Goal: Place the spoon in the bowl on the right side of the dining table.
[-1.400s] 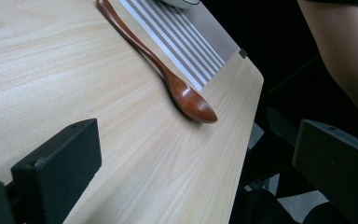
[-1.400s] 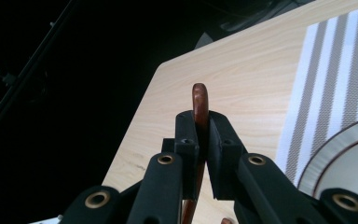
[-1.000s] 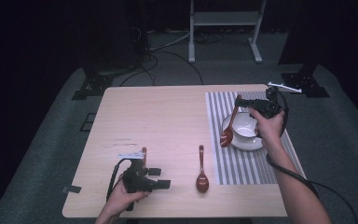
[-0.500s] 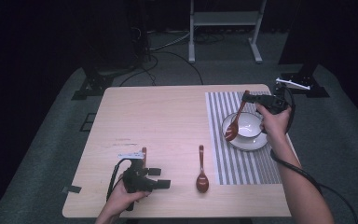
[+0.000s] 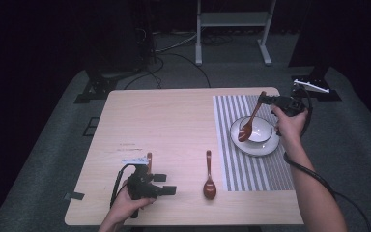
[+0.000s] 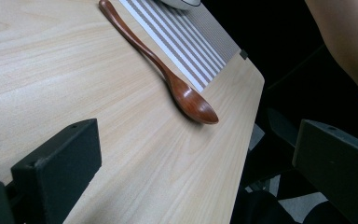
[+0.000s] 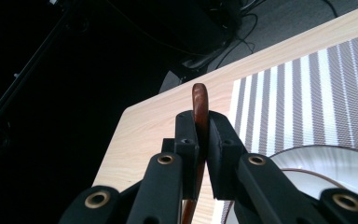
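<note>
On the counter (image 5: 174, 121), the striped placemat (image 5: 232, 164) covers the side nearer the right gripper (image 5: 269, 100), and on it sits a white plate (image 5: 251, 147) carrying a white bowl (image 5: 261, 131). The right gripper's jaws are clenched on the upper handle of a wooden spoon (image 5: 249, 121); in the right gripper view the handle tip (image 7: 199, 100) pokes up just past the two pads. From those jaws the spoon's long axis slants down and toward the person's left, so its head hangs below and to the left of the grip, over the near-left rim of the bowl; whether it touches the rim cannot be told. Any lowering into the bowl would turn on that tilt, since the head sits well off the jaws' own line.

A second wooden spoon (image 5: 208, 176) lies flat on the bare wood just beside the placemat's edge, to the right of the left gripper (image 5: 169, 183), its handle pointing away from the person. The left gripper's jaws stand released, wide apart and empty, low over the counter, and that spoon (image 6: 168, 79) lies ahead of them, crossing their line at an angle. The left hand is plainly the nearer one to it.
</note>
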Motion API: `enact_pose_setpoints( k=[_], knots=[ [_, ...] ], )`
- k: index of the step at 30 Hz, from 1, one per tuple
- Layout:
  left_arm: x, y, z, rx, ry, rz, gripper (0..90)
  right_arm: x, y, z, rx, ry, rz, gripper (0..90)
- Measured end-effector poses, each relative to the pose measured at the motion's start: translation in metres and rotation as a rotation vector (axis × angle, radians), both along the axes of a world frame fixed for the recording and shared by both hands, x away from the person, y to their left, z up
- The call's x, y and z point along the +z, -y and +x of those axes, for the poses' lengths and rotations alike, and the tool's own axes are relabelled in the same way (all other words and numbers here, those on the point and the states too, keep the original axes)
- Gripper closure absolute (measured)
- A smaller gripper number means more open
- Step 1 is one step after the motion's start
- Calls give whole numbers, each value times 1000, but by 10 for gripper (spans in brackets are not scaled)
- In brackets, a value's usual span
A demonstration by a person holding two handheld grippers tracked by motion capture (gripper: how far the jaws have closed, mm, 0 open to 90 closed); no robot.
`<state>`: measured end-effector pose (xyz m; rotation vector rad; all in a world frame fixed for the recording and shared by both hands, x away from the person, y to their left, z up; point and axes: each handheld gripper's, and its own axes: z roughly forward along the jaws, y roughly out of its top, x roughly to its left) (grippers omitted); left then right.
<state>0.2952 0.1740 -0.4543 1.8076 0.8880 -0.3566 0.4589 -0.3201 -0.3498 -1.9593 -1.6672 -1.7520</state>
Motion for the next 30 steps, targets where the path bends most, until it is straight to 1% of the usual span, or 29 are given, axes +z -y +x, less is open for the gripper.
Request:
enact_pose_setpoints(
  k=[13, 23, 30],
  knots=[
    [0, -1, 0, 1, 1, -1, 0, -5, 16, 0, -59, -9, -2, 830],
    [0, 0, 0, 0, 1, 0, 0, -12, 31, -2, -116, -22, 5, 830],
    [-1, 0, 0, -1, 1, 1, 0, -18, 40, -2, -156, -31, -1, 830]
  ],
)
